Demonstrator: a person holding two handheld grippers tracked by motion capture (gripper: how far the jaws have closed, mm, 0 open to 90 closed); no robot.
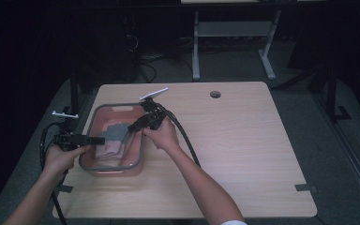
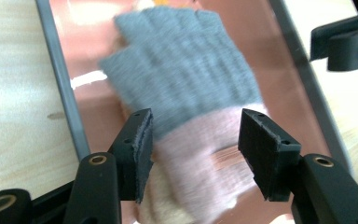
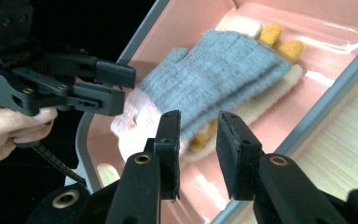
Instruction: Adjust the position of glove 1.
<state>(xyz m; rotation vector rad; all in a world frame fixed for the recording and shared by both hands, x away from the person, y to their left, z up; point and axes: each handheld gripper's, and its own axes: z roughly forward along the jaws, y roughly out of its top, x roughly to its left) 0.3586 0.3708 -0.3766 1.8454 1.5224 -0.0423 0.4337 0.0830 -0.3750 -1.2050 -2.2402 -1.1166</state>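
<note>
A pink bin with a grey rim point(image 1: 112, 169) sits at the table's left. Inside lies a grey knit glove with a pink cuff point(image 1: 112, 133), on top of a cream and yellow glove point(image 3: 275, 35). My left gripper point(image 1: 101, 139) reaches in over the bin's left rim. In the left gripper view its jaws point(image 2: 193, 140) stand open on either side of the pink cuff, above the glove point(image 2: 186, 79), pads not pressing. My right gripper point(image 1: 132, 126) hovers over the bin's right rim. Its jaws point(image 3: 198, 140) stand apart with nothing between them, above the glove point(image 3: 223, 65).
The wooden table point(image 1: 243, 150) stretches to the right of the bin, with a round cable hole point(image 1: 215, 94) at the back. Black cables trail from both grippers. Desk legs and dark floor lie beyond the far edge.
</note>
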